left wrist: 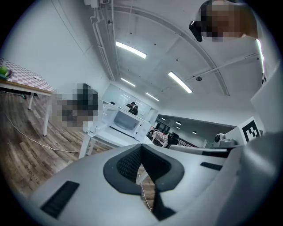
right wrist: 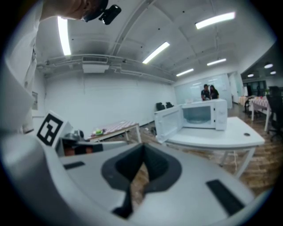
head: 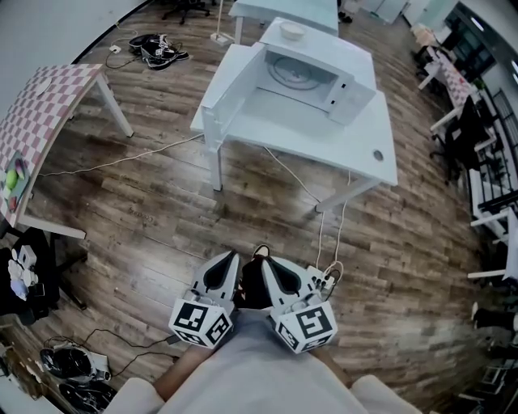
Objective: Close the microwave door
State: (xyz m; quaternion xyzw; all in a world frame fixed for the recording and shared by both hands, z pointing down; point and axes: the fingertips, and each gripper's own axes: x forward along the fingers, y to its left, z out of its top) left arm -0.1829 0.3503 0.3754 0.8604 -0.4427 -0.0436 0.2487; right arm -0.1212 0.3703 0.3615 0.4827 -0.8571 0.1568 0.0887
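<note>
A white microwave (head: 312, 77) stands on a white table (head: 324, 133) at the far middle of the head view. Its door (head: 229, 87) is swung wide open to the left, showing the turntable inside. Both grippers are held low by the person's body, far from the table. The left gripper (head: 231, 259) and the right gripper (head: 265, 262) point at the floor, jaws together with nothing held. In the left gripper view the microwave (left wrist: 126, 121) is small and distant beyond the gripper (left wrist: 143, 174). The right gripper view shows the microwave (right wrist: 204, 115) and its open door (right wrist: 168, 123) past the gripper (right wrist: 138, 174).
A white bowl (head: 291, 31) sits on top of the microwave. A checkered table (head: 48, 101) stands at the left. Cables and a power strip (head: 324, 280) lie on the wood floor in front of the white table. Another white table (head: 283, 11) is behind, with desks (head: 486, 178) at the right.
</note>
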